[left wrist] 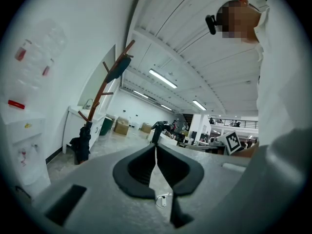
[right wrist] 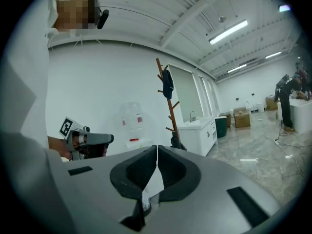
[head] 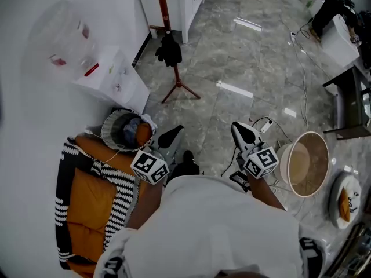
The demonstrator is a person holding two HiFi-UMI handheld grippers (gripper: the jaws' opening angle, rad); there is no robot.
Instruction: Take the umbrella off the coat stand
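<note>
A red-brown wooden coat stand [head: 163,7] stands across the marble floor by a white cabinet. A folded black umbrella [head: 169,50] hangs low on its pole. The left gripper view shows the coat stand [left wrist: 105,89] at the left, with the umbrella [left wrist: 81,144] near its foot. In the right gripper view the coat stand [right wrist: 168,106] rises just above the jaws, with a dark garment [right wrist: 167,84] on a top peg. My left gripper [head: 171,136] and right gripper [head: 243,131] are both shut and empty, held side by side, well short of the stand.
A white water dispenser [head: 113,77] stands by the left wall. A frilled basket [head: 126,129] and an orange cushion with a striped throw [head: 87,201] lie at the near left. A round tub [head: 305,164], floor cables [head: 264,123] and a dark desk [head: 348,103] are at the right.
</note>
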